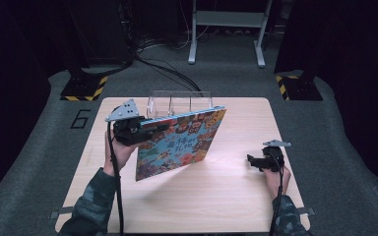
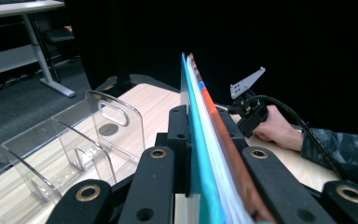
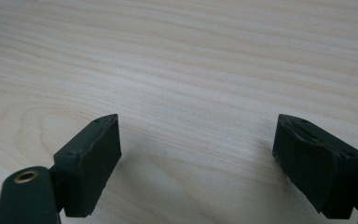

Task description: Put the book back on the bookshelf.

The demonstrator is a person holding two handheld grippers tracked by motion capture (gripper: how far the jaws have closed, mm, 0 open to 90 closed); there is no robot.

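1. Picture book (image 1: 182, 142): your left gripper (image 1: 150, 129) clamps its upper edge; the book hangs tilted above the table (image 1: 226, 196), just in front of the clear acrylic divider rack (image 1: 179, 102).
2. Done, by judgement: pickup.
3. Left: slotting it into the rack.
4. Right gripper (image 3: 196, 154): jaws wide, empty, resting low over the table.

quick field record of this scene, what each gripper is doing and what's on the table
held item: colourful illustrated picture book, lifted clear of the table, cover tilted toward the camera
left gripper: shut on the book's upper left edge
right gripper: open, nothing between its jaws, low over bare wood
rack: clear acrylic divider rack, behind the book, slots empty as far as visible
surface: light wooden table
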